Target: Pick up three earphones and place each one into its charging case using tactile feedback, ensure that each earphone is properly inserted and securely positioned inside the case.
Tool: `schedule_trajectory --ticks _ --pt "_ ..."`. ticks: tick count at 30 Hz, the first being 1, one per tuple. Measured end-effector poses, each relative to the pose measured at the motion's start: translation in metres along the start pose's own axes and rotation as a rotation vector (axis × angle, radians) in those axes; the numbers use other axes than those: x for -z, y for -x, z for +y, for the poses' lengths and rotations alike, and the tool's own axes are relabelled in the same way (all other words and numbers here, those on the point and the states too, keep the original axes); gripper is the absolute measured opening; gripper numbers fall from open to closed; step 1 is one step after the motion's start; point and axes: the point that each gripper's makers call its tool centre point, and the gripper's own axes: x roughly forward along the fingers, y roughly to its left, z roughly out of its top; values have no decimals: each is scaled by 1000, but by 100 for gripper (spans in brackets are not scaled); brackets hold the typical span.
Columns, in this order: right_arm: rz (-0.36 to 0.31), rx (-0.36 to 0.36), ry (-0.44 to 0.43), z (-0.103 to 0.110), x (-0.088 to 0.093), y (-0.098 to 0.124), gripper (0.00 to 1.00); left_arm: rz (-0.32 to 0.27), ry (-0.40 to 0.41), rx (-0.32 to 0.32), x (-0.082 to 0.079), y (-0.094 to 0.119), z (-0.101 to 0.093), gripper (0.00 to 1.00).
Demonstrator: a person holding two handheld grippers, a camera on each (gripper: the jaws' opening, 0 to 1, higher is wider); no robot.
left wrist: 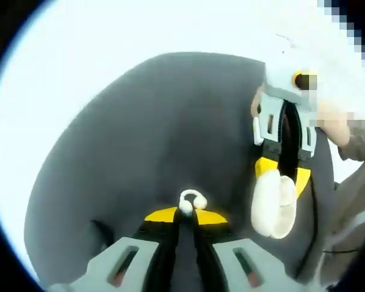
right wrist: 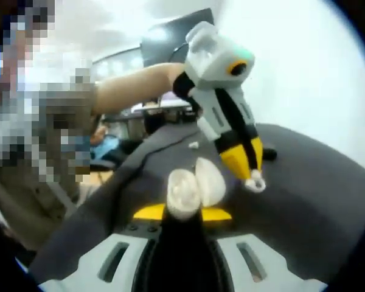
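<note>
In the left gripper view, the left claw (left wrist: 186, 210) stands closed at six o'clock on a small white loop-shaped earphone (left wrist: 191, 201), pinched between its yellow tips just above the dark grey fabric-covered tabletop (left wrist: 158, 134). That earphone looks light, hard and smooth — a glossy little shell that could slip or twist out of a pinch, so a hold across its thicker bud end, not the thin loop, seems the safer choice. Towards three o'clock the right claw (left wrist: 278, 182) grips a white, rounded clamshell charging case (left wrist: 274, 204), its lid open. In the right gripper view that case (right wrist: 194, 185) sits at the centre between the closed jaws, the two halves spread; it appears rigid plastic with a hinge that would not welcome force. Just beyond, at one o'clock, the left claw (right wrist: 254, 180) brings the earphone (right wrist: 255, 182) near the case, not yet touching — seating it will likely need a gentle press.
</note>
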Motion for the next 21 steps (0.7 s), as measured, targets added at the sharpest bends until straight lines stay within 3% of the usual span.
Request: schedule_trajectory --ticks 6,10,18,21 --pt "0 -1 -2 1 0 0 21 -33 -19 -36 4 41 3 7" --pt "1 -1 -4 1 0 0 21 -48 -31 -18 13 62 -12 7" --pt "1 2 0 0 0 0 21 -49 -74 48 43 63 -69 7" --pt "1 2 1 0 0 0 21 -49 -89 35 51 62 -77 7"
